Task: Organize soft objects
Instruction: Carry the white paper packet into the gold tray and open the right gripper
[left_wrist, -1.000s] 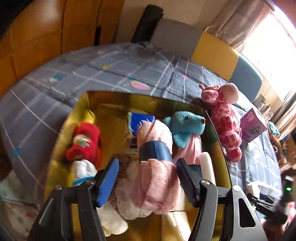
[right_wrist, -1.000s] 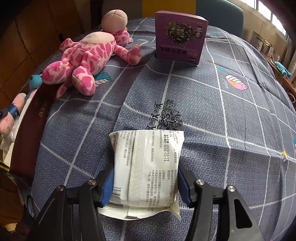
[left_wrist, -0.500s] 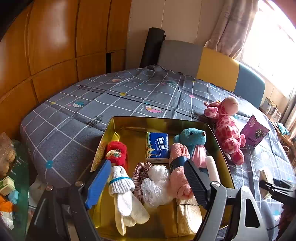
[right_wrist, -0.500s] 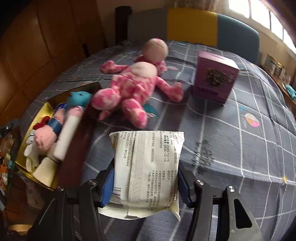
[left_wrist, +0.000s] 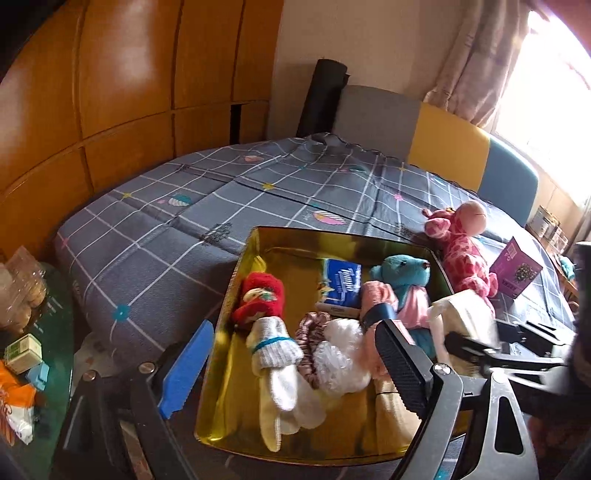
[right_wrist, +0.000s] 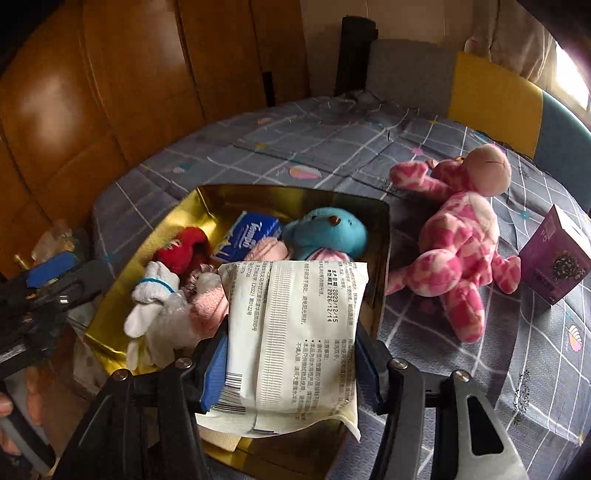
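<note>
Right gripper (right_wrist: 290, 363): lower centre of its own view, jaws clamped on a white printed packet (right_wrist: 295, 339), one blue pad on each long edge. The packet hangs over the near right part of the gold box (right_wrist: 177, 218), hiding what lies beneath it.

Left gripper (left_wrist: 291, 363): lower part of its own view, jaws wide apart and just been opening, nothing between the pads; the blue pad (left_wrist: 186, 369) sits outside the box's left wall, the black one (left_wrist: 400, 363) over its near right part.

Gold box, contents as seen from the left wrist: red plush item (left_wrist: 260, 299) at left; white sock with a blue band (left_wrist: 275, 354) below it; blue tissue pack (left_wrist: 341, 286) toward the far wall; teal bear (left_wrist: 400, 271) at the far right; pink knit roll with a dark band (left_wrist: 376, 306) beside the bear; white fluffy piece (left_wrist: 341, 354) in the middle.

Outside the box, on the grey checked bedspread (left_wrist: 177, 236): pink spotted giraffe toy (right_wrist: 461, 243), right of the box and just beside it; purple carton (right_wrist: 554, 258) standing farther right, near the giraffe's foot.
</note>
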